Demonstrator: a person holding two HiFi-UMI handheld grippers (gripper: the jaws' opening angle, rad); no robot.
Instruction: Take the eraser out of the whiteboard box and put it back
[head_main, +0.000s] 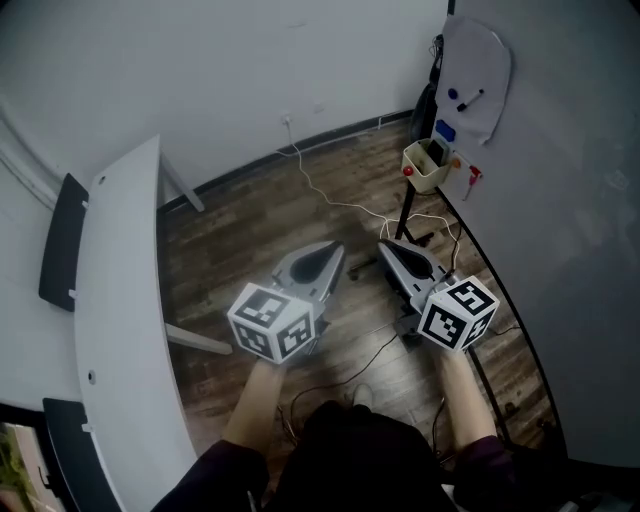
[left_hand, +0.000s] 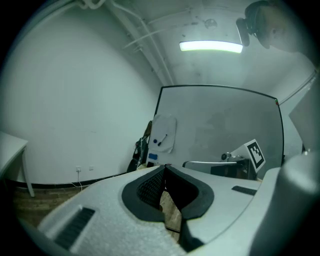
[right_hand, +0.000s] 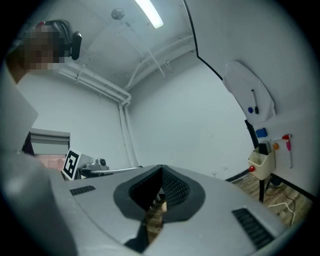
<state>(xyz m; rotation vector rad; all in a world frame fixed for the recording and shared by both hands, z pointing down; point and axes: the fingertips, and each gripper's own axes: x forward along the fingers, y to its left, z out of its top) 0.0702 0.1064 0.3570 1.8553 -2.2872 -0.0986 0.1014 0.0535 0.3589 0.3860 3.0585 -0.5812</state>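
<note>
The cream whiteboard box (head_main: 428, 165) hangs at the lower edge of the whiteboard (head_main: 560, 220); it also shows in the right gripper view (right_hand: 261, 161). Something dark lies inside it, and I cannot tell whether that is the eraser. A blue block (head_main: 446, 131) sticks to the board just above the box (right_hand: 261, 133). Both grippers are held level over the wooden floor, well short of the box. My left gripper (head_main: 336, 248) (left_hand: 165, 167) is shut and empty. My right gripper (head_main: 385, 245) (right_hand: 161, 167) is shut too, with nothing in it.
A white sheet (head_main: 475, 75) with two markers hangs on the board above the box. A long white desk (head_main: 120, 300) and a dark chair (head_main: 62, 240) stand at the left. White cables (head_main: 350, 205) trail across the floor by the board's black stand leg (head_main: 405, 215).
</note>
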